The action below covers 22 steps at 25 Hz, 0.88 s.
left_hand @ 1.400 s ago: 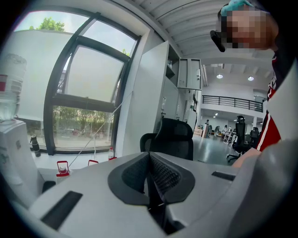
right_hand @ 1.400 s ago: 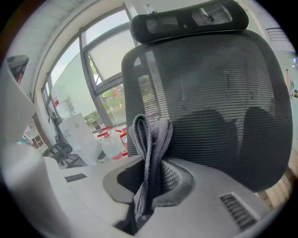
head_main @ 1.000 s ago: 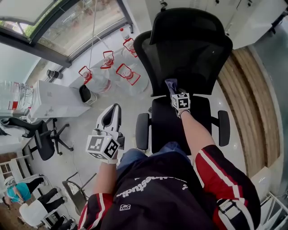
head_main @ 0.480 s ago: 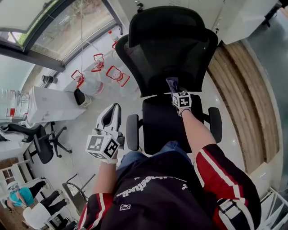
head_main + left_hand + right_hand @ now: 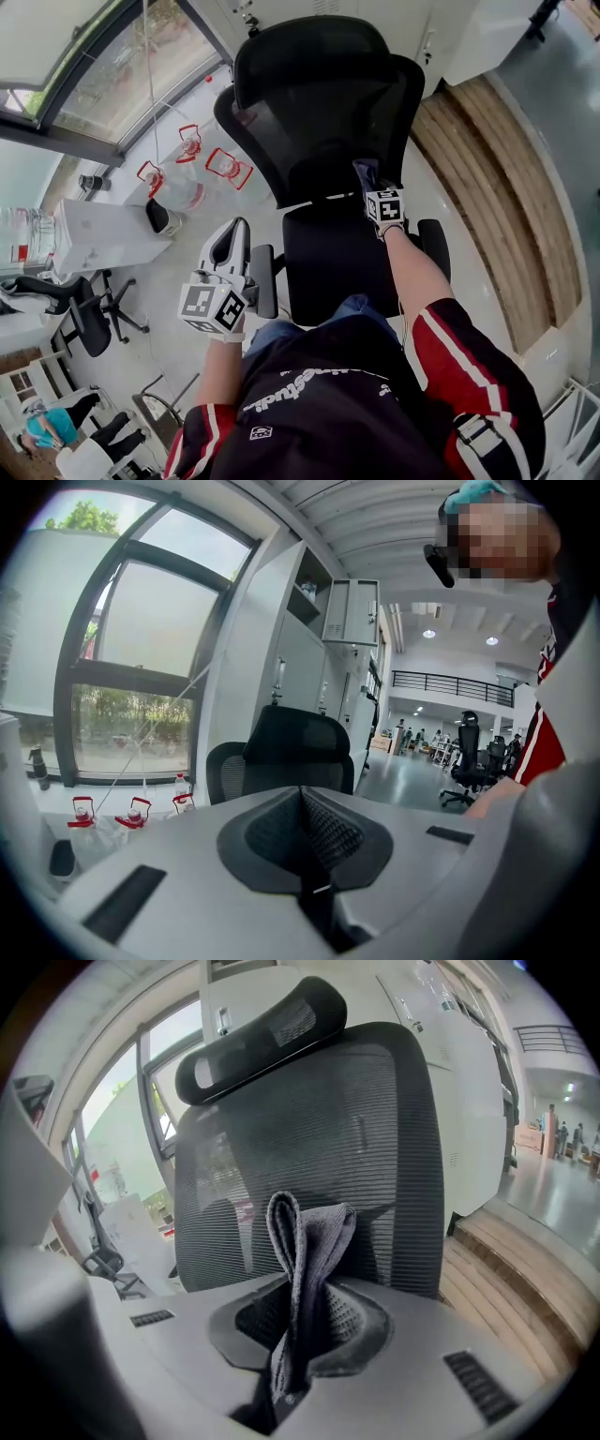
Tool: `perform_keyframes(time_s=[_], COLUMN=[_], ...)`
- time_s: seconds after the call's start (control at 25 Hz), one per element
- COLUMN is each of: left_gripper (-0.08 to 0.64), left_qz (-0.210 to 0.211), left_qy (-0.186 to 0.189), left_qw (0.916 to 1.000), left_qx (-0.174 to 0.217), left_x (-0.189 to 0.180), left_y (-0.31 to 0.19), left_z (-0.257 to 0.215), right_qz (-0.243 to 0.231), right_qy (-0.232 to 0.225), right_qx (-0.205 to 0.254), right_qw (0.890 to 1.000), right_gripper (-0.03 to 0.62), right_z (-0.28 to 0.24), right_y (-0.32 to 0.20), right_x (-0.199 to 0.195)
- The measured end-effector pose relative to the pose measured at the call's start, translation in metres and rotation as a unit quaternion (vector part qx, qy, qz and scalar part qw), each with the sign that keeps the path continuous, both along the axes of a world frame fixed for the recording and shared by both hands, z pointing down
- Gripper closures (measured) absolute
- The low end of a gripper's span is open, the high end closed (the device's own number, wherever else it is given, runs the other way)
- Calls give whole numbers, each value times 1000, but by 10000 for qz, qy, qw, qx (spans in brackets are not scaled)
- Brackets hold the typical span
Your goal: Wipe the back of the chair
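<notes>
At frame centre, the right claw (image 5: 368, 184) is gripping a grey cloth (image 5: 305, 1269) near the black chair (image 5: 323, 103) back, while the left claw (image 5: 232, 246) is hanging clenched and empty at lower left.

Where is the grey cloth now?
The cloth is right of centre in the head view, clamped in the right hand-held gripper, close to the chair's mesh back.

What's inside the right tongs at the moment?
A folded grey cloth stands pinched in the right tongs, facing the chair's mesh back. The cloth's lower end is hidden down between the jaws.
</notes>
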<state>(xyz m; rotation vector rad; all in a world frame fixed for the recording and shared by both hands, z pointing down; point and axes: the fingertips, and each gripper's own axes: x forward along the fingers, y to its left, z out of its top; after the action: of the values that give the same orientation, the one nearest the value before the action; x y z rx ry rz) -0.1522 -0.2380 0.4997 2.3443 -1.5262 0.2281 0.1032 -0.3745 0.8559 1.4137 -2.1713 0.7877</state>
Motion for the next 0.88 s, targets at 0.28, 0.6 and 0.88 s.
perform_keyframes(time_s=[0.28,0.6,0.88], left_gripper=[535,535,535], left_qz=[219,440,671], left_qy=[89,67,34], left_qw=[9997,9990,9977], left_qx=[32,57,128], left_x=[34,64,86], left_y=[-4,-5,-2], left_z=[0,-2,-7], right_qz=[162,517,709], right_qy=[175,273,223], right_qx=[-20,-50,99], right_qw=[9997,9983,9972], right_gripper=[534,534,534], right_z=[-3,-2,-17], right_y=[6,17,25], right_x=[51,108,135])
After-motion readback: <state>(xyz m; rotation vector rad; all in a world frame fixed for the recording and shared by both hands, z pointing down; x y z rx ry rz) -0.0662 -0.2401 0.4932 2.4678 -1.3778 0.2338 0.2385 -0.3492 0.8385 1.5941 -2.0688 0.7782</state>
